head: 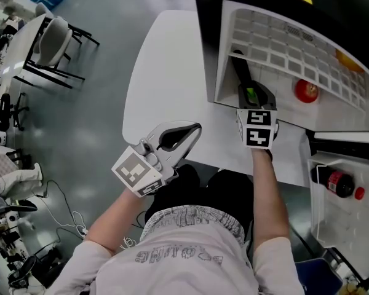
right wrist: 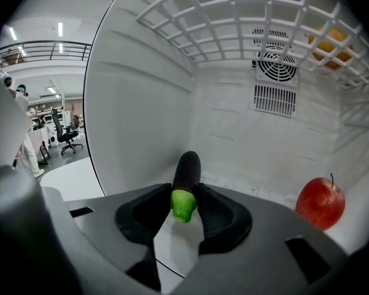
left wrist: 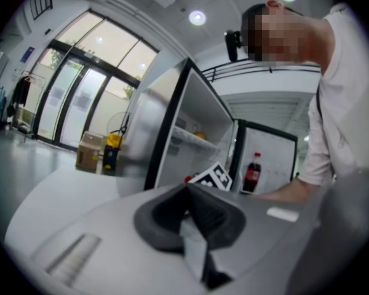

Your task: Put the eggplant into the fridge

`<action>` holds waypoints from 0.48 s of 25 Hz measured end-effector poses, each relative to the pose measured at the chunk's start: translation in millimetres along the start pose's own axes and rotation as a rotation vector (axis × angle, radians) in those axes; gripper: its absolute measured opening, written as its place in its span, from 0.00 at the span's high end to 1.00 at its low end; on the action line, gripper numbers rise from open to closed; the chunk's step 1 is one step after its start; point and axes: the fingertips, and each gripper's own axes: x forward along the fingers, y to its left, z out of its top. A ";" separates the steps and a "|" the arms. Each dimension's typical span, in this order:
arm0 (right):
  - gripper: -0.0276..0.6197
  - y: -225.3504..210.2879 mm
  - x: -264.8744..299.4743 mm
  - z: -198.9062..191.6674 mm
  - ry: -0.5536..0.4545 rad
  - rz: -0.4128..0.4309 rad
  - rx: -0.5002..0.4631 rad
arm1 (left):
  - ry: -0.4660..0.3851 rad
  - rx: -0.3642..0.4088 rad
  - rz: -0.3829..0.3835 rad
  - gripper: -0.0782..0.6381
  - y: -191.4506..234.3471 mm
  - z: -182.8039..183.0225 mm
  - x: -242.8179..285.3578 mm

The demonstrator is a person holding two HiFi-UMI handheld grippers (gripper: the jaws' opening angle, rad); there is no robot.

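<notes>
Eggplant (right wrist: 187, 168): one, held by right gripper (right wrist: 186, 195); one apple (right wrist: 320, 203), one bottle (head: 339, 184)

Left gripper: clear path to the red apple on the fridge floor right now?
Probably not. The left gripper, jaws shut, sits at the white table's edge outside the fridge, and the right gripper holding the dark eggplant stands between it and the red apple.

Round ceiling lights (left wrist: 197, 18) and daylight through tall glass doors (left wrist: 80, 85) brighten the hall, with glare on the glazing. Both gripper views bow strongly and darken at the corners, and their nearest parts are soft. The white fridge (right wrist: 141, 103) interior is evenly lit, with faint shadows.
</notes>
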 end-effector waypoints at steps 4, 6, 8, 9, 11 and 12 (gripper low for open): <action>0.76 2.9 3.8 -0.6 0.019 -0.009 -0.032 | 0.000 0.012 -0.001 0.88 -0.8 -0.1 -2.5; 0.76 3.5 6.5 0.3 0.025 -0.016 -0.046 | -0.005 0.009 0.003 0.88 0.9 -0.7 -4.2; 0.75 5.3 8.8 1.0 0.033 -0.017 -0.052 | -0.007 0.005 0.008 0.88 2.6 -1.9 -6.1; 0.75 6.3 9.7 0.7 0.039 -0.017 -0.054 | -0.007 0.003 0.008 0.88 3.0 -2.6 -6.9; 0.75 7.4 11.8 -1.5 0.052 -0.014 -0.060 | -0.009 -0.001 0.007 0.88 3.3 -3.4 -7.3; 0.75 7.6 13.2 -3.1 0.059 -0.011 -0.063 | -0.009 -0.003 0.007 0.88 3.4 -3.6 -7.0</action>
